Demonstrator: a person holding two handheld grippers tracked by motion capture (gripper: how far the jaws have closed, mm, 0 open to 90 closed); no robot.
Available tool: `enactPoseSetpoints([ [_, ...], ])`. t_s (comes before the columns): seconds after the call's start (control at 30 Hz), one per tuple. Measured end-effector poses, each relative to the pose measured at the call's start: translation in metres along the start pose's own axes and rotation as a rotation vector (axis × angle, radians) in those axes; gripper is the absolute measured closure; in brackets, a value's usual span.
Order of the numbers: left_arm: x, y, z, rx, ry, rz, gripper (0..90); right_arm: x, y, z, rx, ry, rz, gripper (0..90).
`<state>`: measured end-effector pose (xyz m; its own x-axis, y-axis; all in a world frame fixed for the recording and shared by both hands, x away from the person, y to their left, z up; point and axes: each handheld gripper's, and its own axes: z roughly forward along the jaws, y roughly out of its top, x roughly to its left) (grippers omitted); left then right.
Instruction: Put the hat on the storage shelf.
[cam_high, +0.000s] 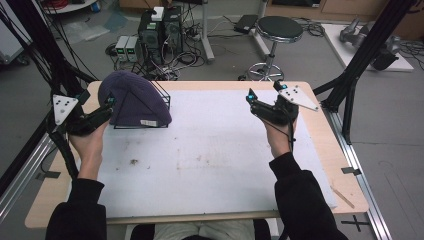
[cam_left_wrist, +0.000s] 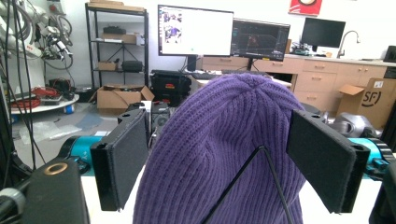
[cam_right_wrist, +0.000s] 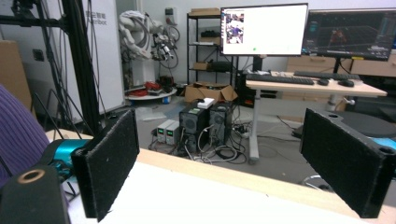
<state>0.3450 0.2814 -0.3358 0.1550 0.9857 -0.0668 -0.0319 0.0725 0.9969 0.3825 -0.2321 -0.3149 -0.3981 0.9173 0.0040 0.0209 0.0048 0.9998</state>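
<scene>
Purple knit hat (cam_high: 134, 99) sits draped over a wire stand (cam_high: 165, 97) near the bench's far-left corner — dead ahead of the left gripper (cam_left_wrist: 224, 163), jaws spread either side without contact — while the right gripper (cam_high: 255, 102), likewise spread and empty, hovers well apart toward the far-right

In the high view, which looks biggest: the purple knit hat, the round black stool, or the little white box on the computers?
Largest to smallest:
1. Purple knit hat
2. Stool, though it sits farther away
3. White box
</scene>
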Motion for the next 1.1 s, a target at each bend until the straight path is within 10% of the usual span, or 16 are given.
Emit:
enactPoseSetpoints([
  [1.1, -0.009, -0.079, -0.049, 0.073, -0.039, -0.039, 21.1, -0.037, -0.106, -0.077, 0.164, -0.113, 0.048, 11.1],
])
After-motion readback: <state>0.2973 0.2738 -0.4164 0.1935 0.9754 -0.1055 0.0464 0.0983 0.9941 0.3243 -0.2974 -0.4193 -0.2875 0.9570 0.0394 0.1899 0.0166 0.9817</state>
